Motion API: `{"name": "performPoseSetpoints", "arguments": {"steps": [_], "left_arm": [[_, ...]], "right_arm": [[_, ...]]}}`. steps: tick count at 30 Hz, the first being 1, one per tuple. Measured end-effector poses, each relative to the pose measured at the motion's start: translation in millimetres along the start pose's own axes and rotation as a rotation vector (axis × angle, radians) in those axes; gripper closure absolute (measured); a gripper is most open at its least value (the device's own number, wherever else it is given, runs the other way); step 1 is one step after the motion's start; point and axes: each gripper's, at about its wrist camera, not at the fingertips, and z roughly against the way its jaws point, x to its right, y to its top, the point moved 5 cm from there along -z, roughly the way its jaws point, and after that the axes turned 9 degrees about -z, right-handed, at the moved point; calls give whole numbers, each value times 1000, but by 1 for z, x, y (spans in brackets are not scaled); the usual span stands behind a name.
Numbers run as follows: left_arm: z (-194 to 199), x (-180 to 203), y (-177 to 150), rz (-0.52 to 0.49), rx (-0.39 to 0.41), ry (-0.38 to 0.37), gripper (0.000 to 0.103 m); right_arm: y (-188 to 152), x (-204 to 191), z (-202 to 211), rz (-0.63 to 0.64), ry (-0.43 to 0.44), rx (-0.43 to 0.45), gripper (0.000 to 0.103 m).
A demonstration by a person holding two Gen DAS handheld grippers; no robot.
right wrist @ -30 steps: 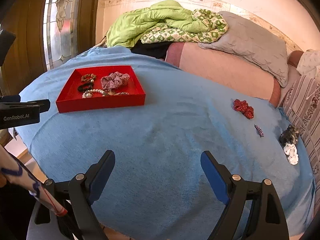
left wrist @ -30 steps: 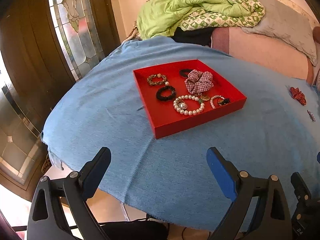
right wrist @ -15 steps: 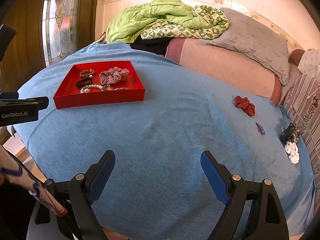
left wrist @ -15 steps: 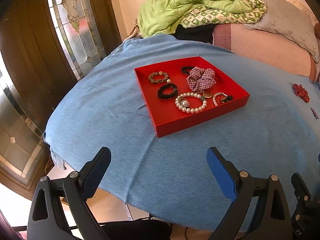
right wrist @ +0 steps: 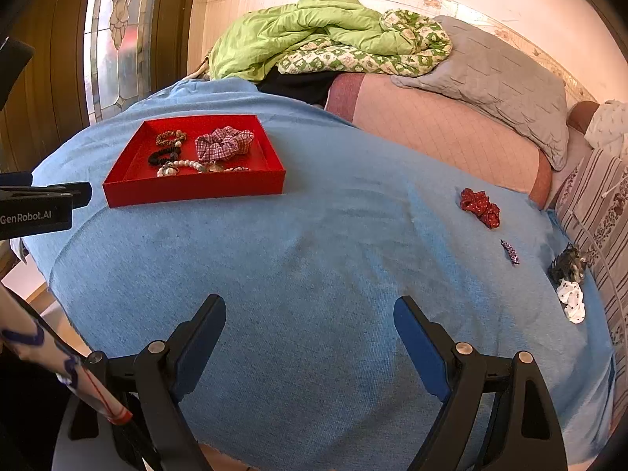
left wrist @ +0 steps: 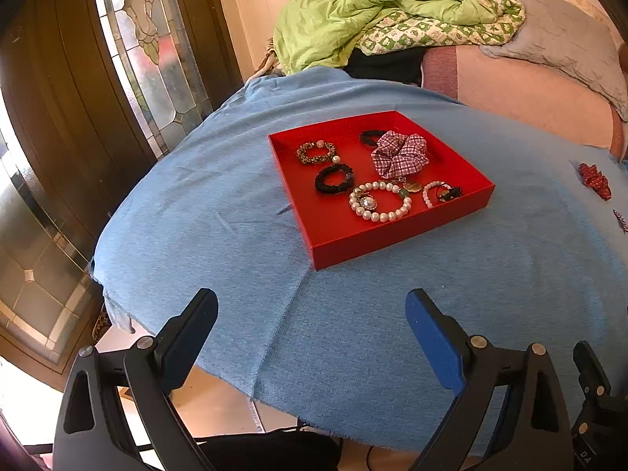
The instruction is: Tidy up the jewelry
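Observation:
A red tray (left wrist: 396, 237) (right wrist: 196, 192) sits on the blue cloth (left wrist: 235, 216). It holds a plaid scrunchie (left wrist: 400, 153) (right wrist: 223, 143), a pearl bracelet (left wrist: 378, 202), a black hair tie (left wrist: 333, 179), a leopard hair tie (left wrist: 316, 152) and other small pieces. Loose on the cloth at the right lie a red scrunchie (right wrist: 481, 206) (left wrist: 594, 180), a small purple clip (right wrist: 510, 252), a dark scrunchie (right wrist: 567, 265) and a white dotted scrunchie (right wrist: 571, 300). My left gripper (left wrist: 312, 312) is open and empty near the cloth's front edge. My right gripper (right wrist: 310, 316) is open and empty over the cloth's middle front.
A green quilt (right wrist: 314, 35) and a grey pillow (right wrist: 502, 78) lie on a pink bed (right wrist: 443, 137) behind the cloth. A stained-glass door (left wrist: 145, 39) stands at the left. The left gripper's body (right wrist: 35, 206) shows at the left edge of the right wrist view.
Both views have drifted slightly, with the tray sitting a little lower in each frame. Both grippers stay open. Nothing on the cloth has moved.

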Motion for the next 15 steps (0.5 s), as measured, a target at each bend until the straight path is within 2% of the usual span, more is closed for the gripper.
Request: {"name": "performPoseSetpoints", "arguments": {"steps": [15], "left_arm": [[1,-3,-2,-5,-7,7,7]], "right_arm": [[-2,2,-3,11,1,-10,13]]}}
